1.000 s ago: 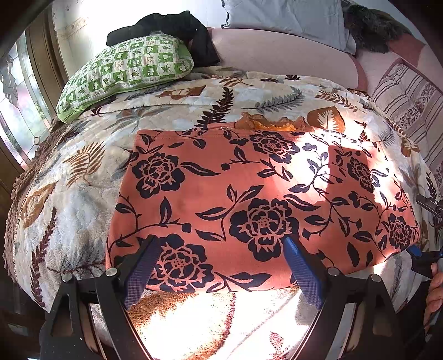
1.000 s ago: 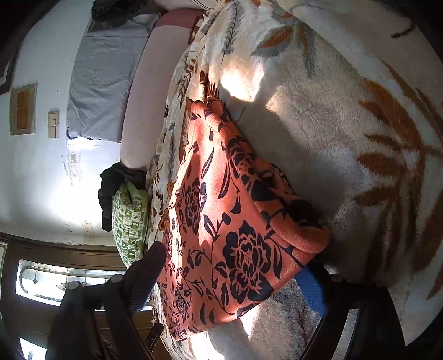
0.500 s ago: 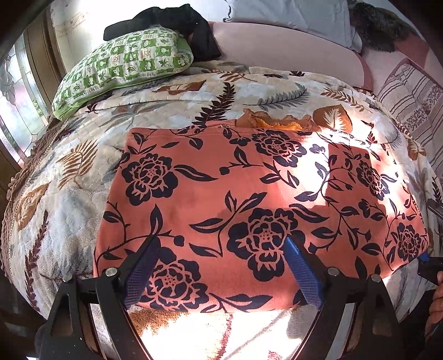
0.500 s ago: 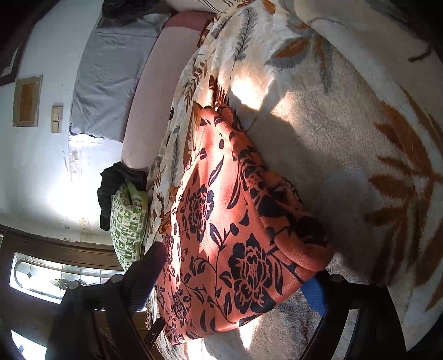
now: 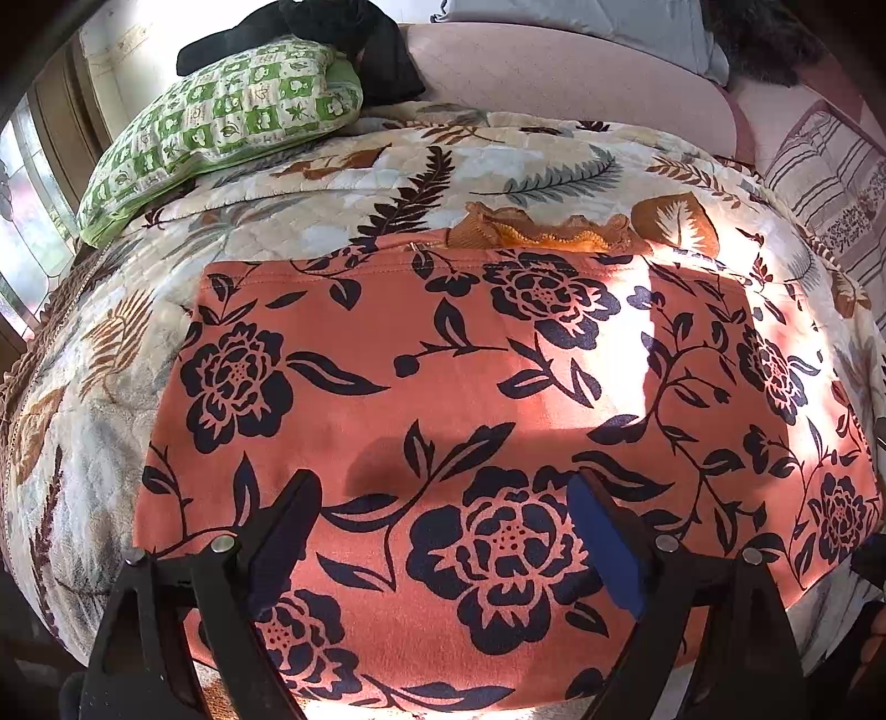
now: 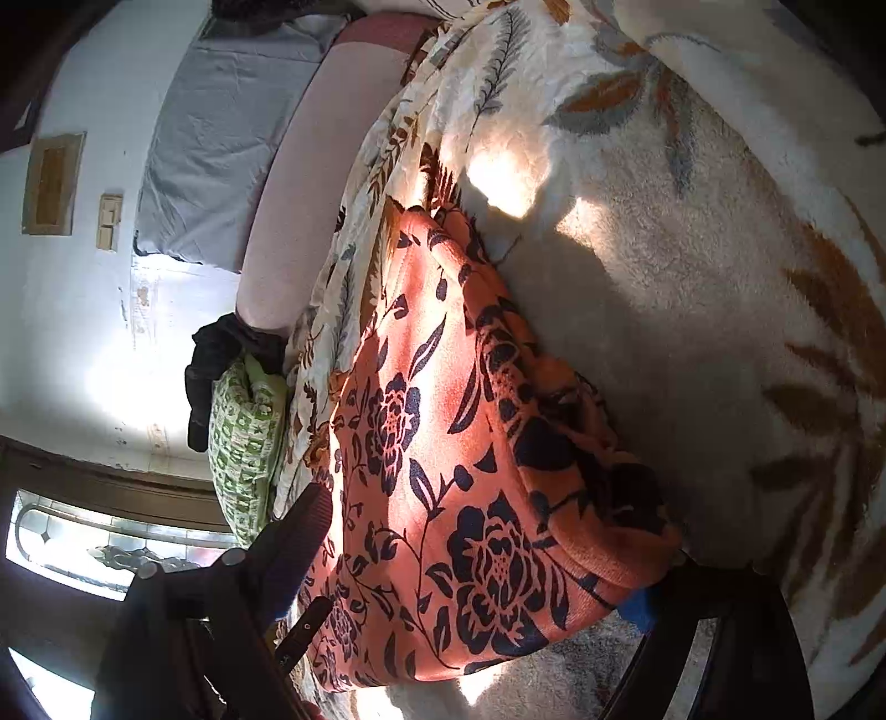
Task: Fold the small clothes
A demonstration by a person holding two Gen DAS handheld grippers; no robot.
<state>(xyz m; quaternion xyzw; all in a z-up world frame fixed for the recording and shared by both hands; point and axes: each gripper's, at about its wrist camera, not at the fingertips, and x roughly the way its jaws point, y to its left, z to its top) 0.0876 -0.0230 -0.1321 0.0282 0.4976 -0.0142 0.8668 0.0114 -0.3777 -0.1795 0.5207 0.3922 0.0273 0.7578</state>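
An orange garment (image 5: 470,376) printed with dark flowers lies spread flat on the leaf-patterned quilt (image 5: 498,160). My left gripper (image 5: 443,498) hovers open over the garment's near part, its fingers (image 5: 288,520) wide apart and holding nothing. In the right wrist view the same garment (image 6: 443,443) runs away from me. My right gripper (image 6: 476,554) stands open at the garment's near right corner. That corner bulges between the jaws and drapes over the blue-padded right finger, which is mostly hidden.
A green checked pillow (image 5: 221,127) and black clothing (image 5: 343,33) lie at the bed's far left. A pink bolster (image 5: 554,72) runs along the back. A striped cushion (image 5: 819,177) sits far right. A window (image 6: 83,548) is beyond the bed's left side.
My left gripper has moved forward and lower over the garment, which now fills more of its view. The right gripper has rolled slightly, and the garment's corner sits a little deeper between its jaws.
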